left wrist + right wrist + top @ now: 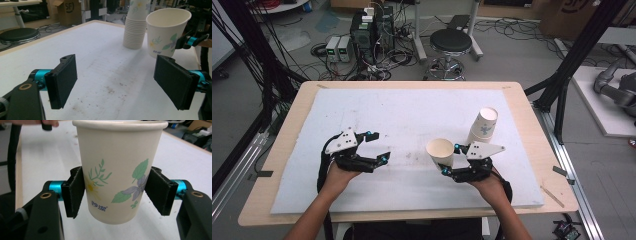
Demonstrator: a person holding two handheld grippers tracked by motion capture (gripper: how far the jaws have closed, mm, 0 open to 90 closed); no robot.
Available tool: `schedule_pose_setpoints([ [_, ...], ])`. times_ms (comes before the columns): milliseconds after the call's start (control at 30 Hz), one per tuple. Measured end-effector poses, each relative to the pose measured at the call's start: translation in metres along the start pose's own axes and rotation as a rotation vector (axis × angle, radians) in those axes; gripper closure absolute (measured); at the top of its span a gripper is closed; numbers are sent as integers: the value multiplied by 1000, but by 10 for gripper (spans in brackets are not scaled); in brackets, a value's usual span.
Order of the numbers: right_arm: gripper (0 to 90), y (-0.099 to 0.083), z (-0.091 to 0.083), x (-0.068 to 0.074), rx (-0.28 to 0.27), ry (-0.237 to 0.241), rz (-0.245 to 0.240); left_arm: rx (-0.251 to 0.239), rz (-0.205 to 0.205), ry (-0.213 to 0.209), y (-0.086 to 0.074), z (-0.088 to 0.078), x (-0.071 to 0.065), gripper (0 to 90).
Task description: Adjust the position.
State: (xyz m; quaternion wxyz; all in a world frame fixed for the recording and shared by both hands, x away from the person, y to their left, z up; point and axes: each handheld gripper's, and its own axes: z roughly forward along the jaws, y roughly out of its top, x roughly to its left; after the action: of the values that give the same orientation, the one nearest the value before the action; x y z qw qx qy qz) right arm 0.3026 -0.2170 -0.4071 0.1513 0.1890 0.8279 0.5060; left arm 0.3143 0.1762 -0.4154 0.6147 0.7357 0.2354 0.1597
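Observation:
My right gripper (450, 160) is shut on a white paper cup (440, 150) with a flower print, at the mat's right middle. In the right gripper view both black pads (73, 192) press the sides of the cup (120, 170), which stands upright with its mouth up. I cannot tell whether its base touches the mat. A stack of the same cups (482, 125) stands upside down just behind it, and the stack (136, 25) also appears beside the held cup (166, 32). My left gripper (379, 147) is open at the left middle, its jaws (115, 85) wide apart with nothing between them.
A white foam mat (412, 115) covers most of the wooden table (412, 86). Beyond the far edge are a black stool (451, 42), computer boxes (364, 32) and cables on the floor. Black frame posts (562, 95) stand at the table's right.

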Motion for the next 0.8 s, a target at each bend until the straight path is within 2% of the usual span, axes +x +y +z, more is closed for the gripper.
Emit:
schedule_pose_setpoints([
  [233,351,-4,-5,-4,-60,-36,33,-18,3,45,-9,-8,5,194],
  [467,351,-3,-7,-5,-94,-65,50,-28,-6,62,-11,-11,9,192],
  [633,351,-3,-5,-5,-95,-70,57,-10,-4,73,-12,-12,9,191],
  [800,351,-1,1,-7,-89,-62,64,-26,-8,77,-12,-13,11,192],
])
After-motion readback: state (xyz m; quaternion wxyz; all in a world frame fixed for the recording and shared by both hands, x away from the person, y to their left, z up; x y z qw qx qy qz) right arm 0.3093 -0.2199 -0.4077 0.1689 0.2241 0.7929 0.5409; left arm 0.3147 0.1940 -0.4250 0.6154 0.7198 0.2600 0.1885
